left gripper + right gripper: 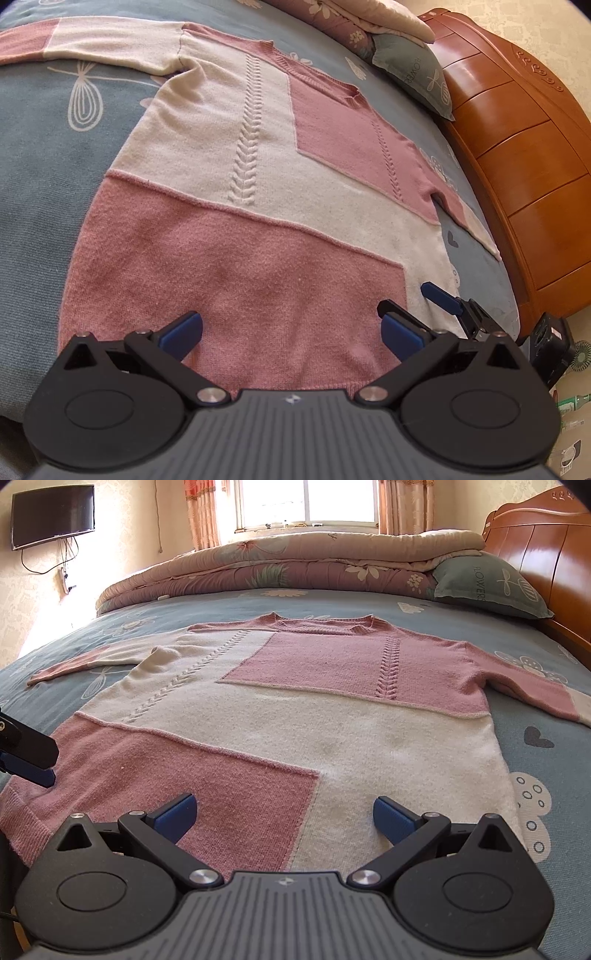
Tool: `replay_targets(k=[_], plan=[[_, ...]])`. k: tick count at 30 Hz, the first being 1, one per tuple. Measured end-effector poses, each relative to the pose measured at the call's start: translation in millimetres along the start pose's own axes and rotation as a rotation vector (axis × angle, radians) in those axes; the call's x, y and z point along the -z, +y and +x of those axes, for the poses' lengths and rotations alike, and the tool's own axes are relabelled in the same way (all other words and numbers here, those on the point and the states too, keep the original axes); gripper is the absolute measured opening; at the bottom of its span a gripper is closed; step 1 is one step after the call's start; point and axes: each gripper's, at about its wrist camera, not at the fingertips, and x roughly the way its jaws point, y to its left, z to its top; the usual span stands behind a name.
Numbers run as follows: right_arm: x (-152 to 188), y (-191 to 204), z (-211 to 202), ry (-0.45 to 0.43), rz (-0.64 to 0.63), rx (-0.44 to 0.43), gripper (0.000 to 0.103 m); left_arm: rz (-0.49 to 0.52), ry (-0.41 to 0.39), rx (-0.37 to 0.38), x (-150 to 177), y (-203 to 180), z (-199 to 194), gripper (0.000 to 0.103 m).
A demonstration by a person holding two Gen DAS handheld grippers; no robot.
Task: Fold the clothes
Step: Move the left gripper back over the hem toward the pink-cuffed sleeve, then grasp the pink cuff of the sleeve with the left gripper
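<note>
The left tongs [291, 332] are spread wide, gripping nothing, and hover just above the pink hem block of the sweater [229, 206]. The sweater lies flat, front up, on the bed [33, 147], stretching away ahead of these tongs toward its neckline; one sleeve [92, 44] runs out far ahead to their left. Just right of them, over the cream strip at the sweater's side edge, the tips of the right tongs [406, 302] show.

The right tongs [284, 816] are also spread wide and empty, poised over the hem where the pink block meets the cream one. A tip of the left tongs [26, 757] enters at their left, over the pink corner. Ahead of the right tongs, beyond the neckline, a rolled quilt [258, 568] lies across the bed; ahead to their right a pillow [487, 583] leans by the wooden headboard [546, 546]. The other sleeve [535, 690] lies out to their right.
</note>
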Motion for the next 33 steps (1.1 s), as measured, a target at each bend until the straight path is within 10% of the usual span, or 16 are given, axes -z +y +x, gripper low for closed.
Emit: replay_targets(k=[9, 18, 24, 33], plan=[[0.4, -1.7, -0.7, -0.005, 0.012, -0.012, 0.103, -0.037, -0.169, -0.081, -62.8, 34.8, -31.2, 0.102], [-2.9, -9.7, -11.4, -0.082, 0.096, -0.095, 0.103, -0.278, -0.343, -0.207, -151.5, 139.5, -38.6, 0.102], [-3.9, -6.9, -8.7, -0.086, 0.085, -0.088, 0.103, -0.452, -0.391, -0.270, -162.0, 206.1, -28.8, 0.102], [-1.8, -5.8, 0.9, -0.060, 0.090, -0.084, 0.103, -0.430, -0.483, -0.218, -170.8, 234.2, -28.4, 0.102]])
